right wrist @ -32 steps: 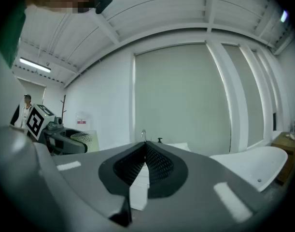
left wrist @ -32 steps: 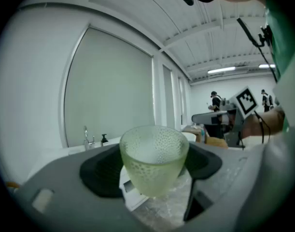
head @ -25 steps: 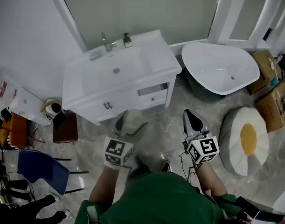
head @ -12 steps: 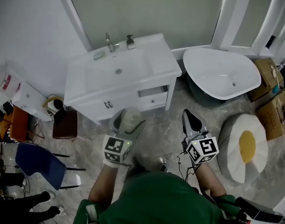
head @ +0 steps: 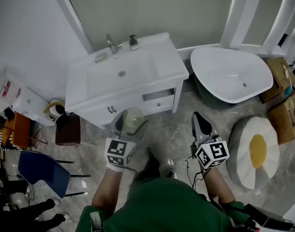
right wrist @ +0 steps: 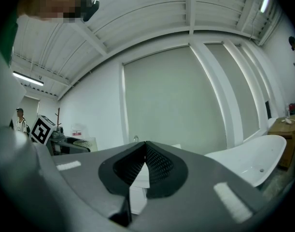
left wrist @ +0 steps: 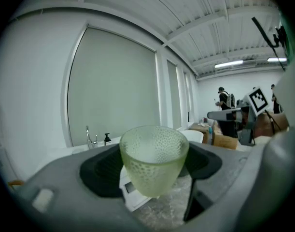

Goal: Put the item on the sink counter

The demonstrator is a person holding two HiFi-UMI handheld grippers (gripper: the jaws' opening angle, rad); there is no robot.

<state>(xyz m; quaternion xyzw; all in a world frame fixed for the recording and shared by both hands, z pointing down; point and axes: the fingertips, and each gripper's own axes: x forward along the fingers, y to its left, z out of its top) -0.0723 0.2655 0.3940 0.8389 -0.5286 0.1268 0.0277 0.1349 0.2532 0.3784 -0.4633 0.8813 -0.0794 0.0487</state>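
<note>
Left tongs point(head: 128, 127) grip the pale green dimpled cup point(left wrist: 153, 159) upright over the floor, near the white sink tabletop point(head: 169, 65). Right tongs point(head: 201, 125) pressed together, empty.

Bright, even ceiling light; soft shadows; gripper views fisheye-warped, edges dark.
</note>
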